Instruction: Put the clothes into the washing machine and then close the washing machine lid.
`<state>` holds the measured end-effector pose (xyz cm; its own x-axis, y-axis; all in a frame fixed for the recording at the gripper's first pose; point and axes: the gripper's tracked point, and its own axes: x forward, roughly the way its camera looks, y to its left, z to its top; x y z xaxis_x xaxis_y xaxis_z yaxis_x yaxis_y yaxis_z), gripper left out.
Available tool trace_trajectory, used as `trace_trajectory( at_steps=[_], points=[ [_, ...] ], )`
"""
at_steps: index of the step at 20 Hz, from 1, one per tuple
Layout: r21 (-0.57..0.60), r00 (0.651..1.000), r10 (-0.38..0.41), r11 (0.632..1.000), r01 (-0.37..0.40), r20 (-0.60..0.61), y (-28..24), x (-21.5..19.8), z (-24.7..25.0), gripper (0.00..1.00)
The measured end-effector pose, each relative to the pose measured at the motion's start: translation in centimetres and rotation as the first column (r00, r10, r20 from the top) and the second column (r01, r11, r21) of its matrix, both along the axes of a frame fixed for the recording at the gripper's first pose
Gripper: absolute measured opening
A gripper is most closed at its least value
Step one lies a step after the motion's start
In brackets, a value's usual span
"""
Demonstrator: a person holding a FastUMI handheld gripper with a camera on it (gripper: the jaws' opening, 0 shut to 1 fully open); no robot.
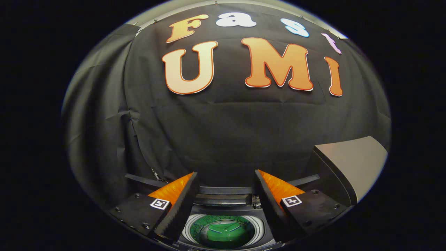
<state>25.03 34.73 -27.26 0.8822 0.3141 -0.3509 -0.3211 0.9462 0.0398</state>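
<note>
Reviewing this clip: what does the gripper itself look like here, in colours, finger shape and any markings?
The gripper has two wedge-shaped fingers with orange outer faces and black ribbed inner pads. Each sits on a black plate with visible screws and carries a small square black-and-white marker. No cables are visible.

- The gripper (223, 190) hangs above the washing machine (223, 209), fingers spread wide with nothing between them.
- Between and below the fingers, the open drum (223, 230) shows a white rim and green clothes (224, 233) inside.
- Ahead of the right finger, a grey lid (352, 162) stands raised.
- Beyond the fingers hangs the black cloth wall (223, 129).
</note>
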Motion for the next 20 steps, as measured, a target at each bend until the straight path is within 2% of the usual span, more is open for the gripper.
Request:
trace_trajectory(
  at_steps=[15, 18, 20],
  points=[
    [0.034, 0.995, 0.018, 0.999, -0.021, 0.099, 0.1, -3.0, -2.1, 0.99],
    [0.037, 0.996, 0.023, 0.999, -0.026, 0.086, -0.1, -3.8, -3.8, 0.98],
    [0.004, 1.0, 0.0, 1.0, -0.001, 0.007, -1.1, -4.4, -7.2, 0.98]
  ],
)
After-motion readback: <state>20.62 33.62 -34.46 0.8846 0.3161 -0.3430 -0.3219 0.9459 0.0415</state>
